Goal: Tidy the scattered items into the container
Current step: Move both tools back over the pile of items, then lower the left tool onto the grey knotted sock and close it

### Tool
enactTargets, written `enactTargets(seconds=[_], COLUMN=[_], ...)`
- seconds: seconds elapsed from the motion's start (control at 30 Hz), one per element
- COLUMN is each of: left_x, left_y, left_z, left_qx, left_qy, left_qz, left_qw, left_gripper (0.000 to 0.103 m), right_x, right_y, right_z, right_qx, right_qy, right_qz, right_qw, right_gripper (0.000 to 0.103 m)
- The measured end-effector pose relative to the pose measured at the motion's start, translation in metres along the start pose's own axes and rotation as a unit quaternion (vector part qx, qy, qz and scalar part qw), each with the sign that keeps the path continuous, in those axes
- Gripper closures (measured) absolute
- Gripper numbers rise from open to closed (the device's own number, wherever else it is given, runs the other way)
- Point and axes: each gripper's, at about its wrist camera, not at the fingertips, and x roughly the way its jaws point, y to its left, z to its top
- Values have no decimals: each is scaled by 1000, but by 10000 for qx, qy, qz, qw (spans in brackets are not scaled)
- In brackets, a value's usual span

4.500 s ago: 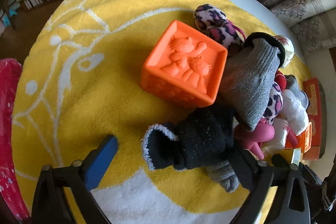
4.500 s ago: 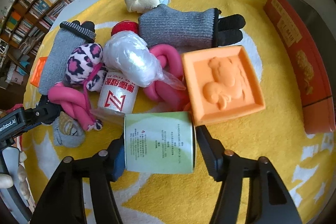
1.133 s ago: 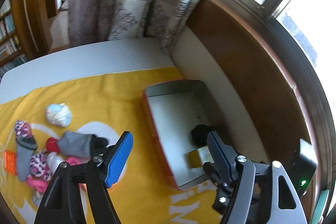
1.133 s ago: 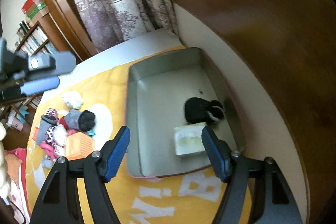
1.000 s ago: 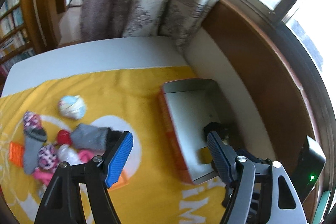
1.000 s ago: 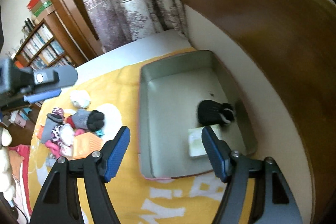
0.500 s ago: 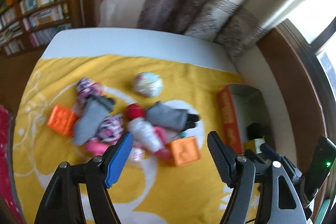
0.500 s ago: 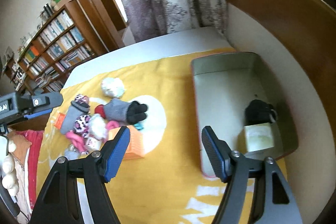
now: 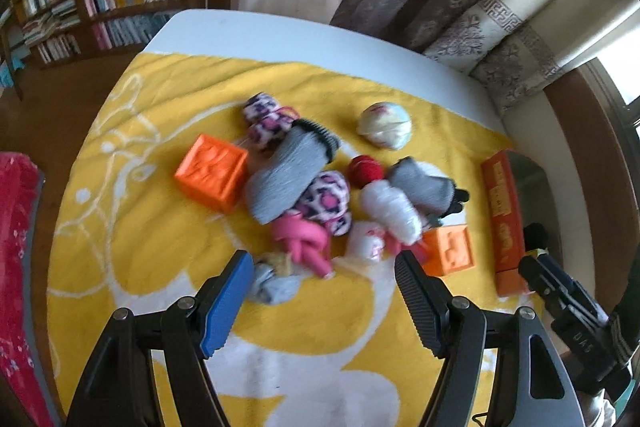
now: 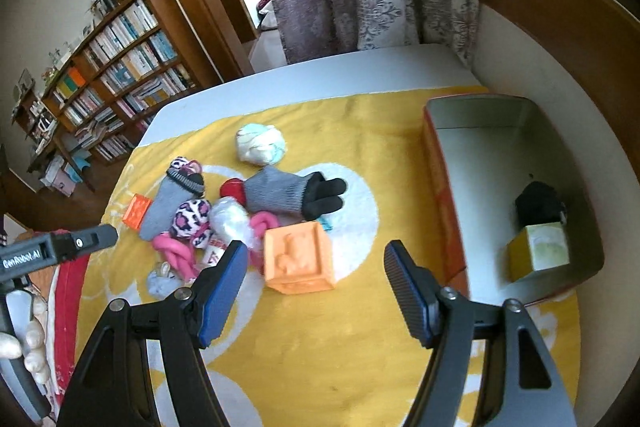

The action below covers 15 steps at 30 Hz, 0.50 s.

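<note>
From the left wrist, the left gripper (image 9: 324, 279) hangs over the pile with jaws released and empty; the pink rope (image 9: 302, 241) sits nearest, so I'd drop straight onto it.

From the right wrist, the right gripper (image 10: 312, 277) is likewise released; the orange block (image 10: 298, 257) lies closest. The tin (image 10: 440, 163) already holds a black sock (image 10: 538, 205) and a small box (image 10: 538, 251).

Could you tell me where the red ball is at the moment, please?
In the right wrist view the red ball sits in the pile on the yellow towel, left of the container, against the cuff of the grey glove.
</note>
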Motion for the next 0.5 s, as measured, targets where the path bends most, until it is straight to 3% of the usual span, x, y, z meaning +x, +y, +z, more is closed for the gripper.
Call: enactTargets(seconds=[0.2, 0.5], left_x=[4, 20], left_y=[17, 32], left_z=[-5, -10], left_qx=[135, 222], left_qy=[51, 312], left_qz=[140, 67], left_qw=[9998, 9992], left_gripper=[28, 28], right_x=[6, 13], right_y=[20, 35], right_z=[-4, -8], right_qx=[-58, -47], right_qy=[57, 145], right_qz=[-9, -120], right_qw=[10000, 9998], right_gripper=[29, 29])
